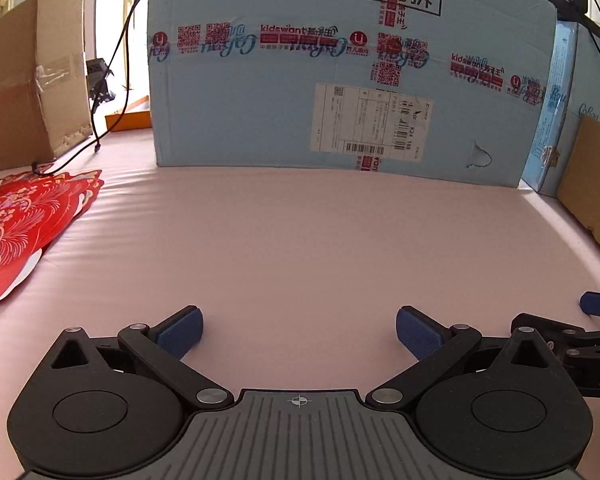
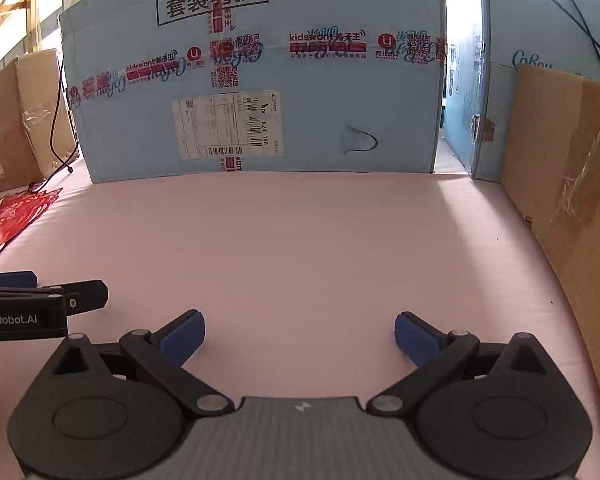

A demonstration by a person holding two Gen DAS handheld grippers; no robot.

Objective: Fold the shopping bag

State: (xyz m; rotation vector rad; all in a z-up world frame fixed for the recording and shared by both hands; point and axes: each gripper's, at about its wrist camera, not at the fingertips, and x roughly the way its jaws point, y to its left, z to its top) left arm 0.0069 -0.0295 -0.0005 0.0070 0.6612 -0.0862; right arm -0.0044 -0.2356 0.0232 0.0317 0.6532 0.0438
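Red patterned material, judged to be the shopping bag (image 1: 24,220), is laid flat at the far left of the pink table surface (image 1: 320,240), well apart from both tools. The left gripper (image 1: 299,334) and right gripper (image 2: 299,338) are held side by side, low over bare surface, fingers spread wide and empty, presumably readied for approach.

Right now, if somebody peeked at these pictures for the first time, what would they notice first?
Probably the big blue box with red tape and Chinese writing, standing at the back of the pink table. Next, the bright red patterned bags lying flat at the left edge. Up close, both tongs, left tongs and right tongs, sit wide open and empty.
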